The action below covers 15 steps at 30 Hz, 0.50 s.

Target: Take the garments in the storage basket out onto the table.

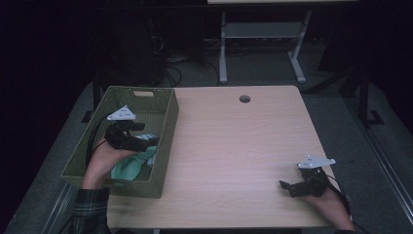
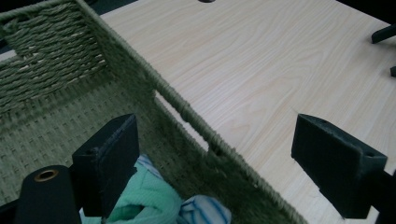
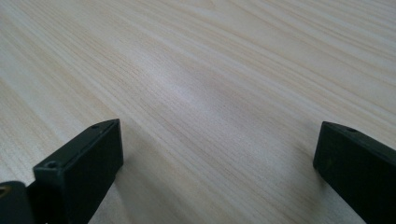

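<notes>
Cloth [image 2: 154,200] under left gripper [image 2: 215,158] in basket [image 2: 46,70], high view adds right gripper [image 1: 292,186]

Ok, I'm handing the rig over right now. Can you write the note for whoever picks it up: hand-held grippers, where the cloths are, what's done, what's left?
Left hand-held gripper: open, holding nothing, straddling the right wall of the green woven basket; one jaw is inside over the cloths, the other over the table.
Right hand-held gripper: open, empty, low over bare wood at the table's near right.
Things: mint green cloth and a blue-striped white cloth lie in the basket's near end.
Done: no cloth lies on the table top.
Left: likely just draw the left gripper clear of the basket; whether more follows I cannot tell.
</notes>
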Each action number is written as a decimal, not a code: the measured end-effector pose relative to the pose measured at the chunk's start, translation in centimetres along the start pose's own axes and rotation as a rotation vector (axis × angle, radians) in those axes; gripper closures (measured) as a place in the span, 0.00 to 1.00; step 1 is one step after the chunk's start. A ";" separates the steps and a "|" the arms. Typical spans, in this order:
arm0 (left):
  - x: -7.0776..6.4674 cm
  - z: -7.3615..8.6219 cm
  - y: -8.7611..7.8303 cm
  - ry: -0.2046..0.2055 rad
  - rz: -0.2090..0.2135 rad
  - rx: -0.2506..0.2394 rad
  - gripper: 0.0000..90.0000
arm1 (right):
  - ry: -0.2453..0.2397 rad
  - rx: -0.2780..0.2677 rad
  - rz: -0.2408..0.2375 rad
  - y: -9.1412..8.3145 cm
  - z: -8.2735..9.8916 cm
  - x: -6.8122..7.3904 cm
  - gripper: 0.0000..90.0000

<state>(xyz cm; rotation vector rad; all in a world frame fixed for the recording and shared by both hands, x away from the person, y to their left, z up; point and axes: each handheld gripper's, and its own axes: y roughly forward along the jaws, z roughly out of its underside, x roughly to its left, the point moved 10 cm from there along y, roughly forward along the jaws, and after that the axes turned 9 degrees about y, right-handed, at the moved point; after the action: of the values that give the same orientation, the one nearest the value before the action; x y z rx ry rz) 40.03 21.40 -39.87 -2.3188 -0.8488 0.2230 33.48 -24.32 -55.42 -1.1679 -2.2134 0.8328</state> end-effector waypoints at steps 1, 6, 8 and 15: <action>0.1 0.2 -0.1 0.004 0.000 0.006 0.16 | 0.000 0.000 0.000 0.0 0.0 0.0 0.01; 0.9 1.1 -0.3 0.001 -0.006 0.018 0.16 | -0.001 0.000 0.000 0.0 0.0 0.0 0.01; 1.2 1.4 -0.4 -0.005 -0.010 0.020 0.16 | -0.001 0.000 0.000 0.0 0.0 0.0 0.01; 2.1 2.3 -0.6 -0.002 -0.017 0.033 0.16 | -0.001 0.000 0.000 0.0 0.0 0.0 0.01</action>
<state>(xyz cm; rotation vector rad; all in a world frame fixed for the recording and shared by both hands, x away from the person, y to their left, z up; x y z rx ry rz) 40.50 24.25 -41.14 -2.2804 -0.8593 0.2300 33.48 -24.33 -55.42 -1.1677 -2.2136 0.8338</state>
